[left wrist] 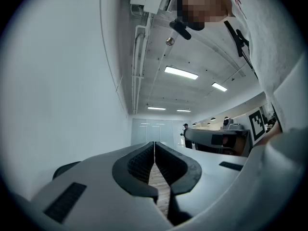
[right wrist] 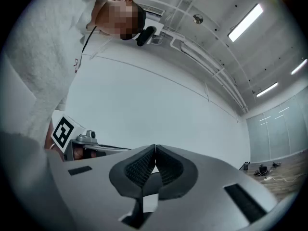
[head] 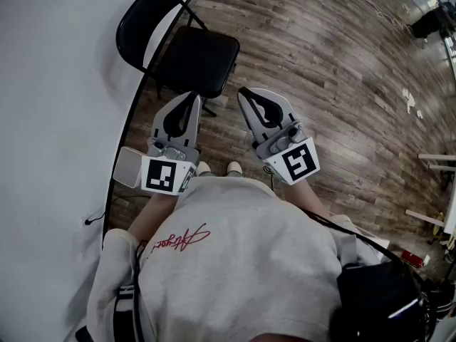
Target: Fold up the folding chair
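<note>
A black folding chair [head: 189,52] stands unfolded against the white wall, its seat flat and its rounded backrest [head: 142,23] by the wall, in the head view. My left gripper [head: 195,97] hangs just in front of the seat's near edge, shut with nothing in it. My right gripper [head: 242,92] hovers to the right of the seat, also shut and empty. In the left gripper view the left gripper [left wrist: 154,143] has its jaws pressed together, aimed at the far glass wall. In the right gripper view the right gripper [right wrist: 155,148] faces the white wall, jaws together.
A white wall [head: 57,84] curves along the left, with a white box [head: 126,167] and a cable at its foot. Wood flooring [head: 335,70] spreads to the right, with dark gear [head: 431,20] at the far right. My feet [head: 217,168] stand just short of the chair.
</note>
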Demonstrator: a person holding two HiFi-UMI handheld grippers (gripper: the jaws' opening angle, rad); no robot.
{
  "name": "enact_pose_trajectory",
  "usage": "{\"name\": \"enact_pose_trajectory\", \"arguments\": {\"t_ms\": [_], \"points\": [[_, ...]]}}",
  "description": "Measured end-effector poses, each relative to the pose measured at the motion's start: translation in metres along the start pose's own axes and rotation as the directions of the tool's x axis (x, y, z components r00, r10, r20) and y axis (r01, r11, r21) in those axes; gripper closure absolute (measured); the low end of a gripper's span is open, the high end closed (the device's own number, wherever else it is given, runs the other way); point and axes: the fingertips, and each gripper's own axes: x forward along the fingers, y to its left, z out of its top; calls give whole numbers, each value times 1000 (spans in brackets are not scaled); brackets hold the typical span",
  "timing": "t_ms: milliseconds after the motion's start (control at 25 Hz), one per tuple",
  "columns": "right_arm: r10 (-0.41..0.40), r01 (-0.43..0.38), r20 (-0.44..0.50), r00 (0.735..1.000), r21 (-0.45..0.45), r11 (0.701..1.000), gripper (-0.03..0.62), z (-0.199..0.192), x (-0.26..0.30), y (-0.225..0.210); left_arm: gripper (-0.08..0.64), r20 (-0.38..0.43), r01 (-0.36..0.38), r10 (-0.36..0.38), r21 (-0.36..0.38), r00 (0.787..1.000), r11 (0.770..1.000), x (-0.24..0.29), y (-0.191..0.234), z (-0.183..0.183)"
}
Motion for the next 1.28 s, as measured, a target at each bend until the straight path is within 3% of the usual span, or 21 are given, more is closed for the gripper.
{"name": "enact_pose_trajectory", "arguments": {"t_ms": [760, 1000, 1280], "points": [[7, -7, -22, 1000, -31, 1000, 575, -5, -10, -2, 541, -16, -25, 25, -18, 1000, 1000, 0, -11, -8], [-24, 25, 26, 999, -31, 999, 575, 2, -17, -17, 541, -13, -32, 32, -18, 999, 999, 6, -16, -9], [-5, 9, 48, 999, -88, 996, 574, 7, -31, -31, 541, 9, -48, 48, -9, 999, 999, 24, -36, -5]]}}
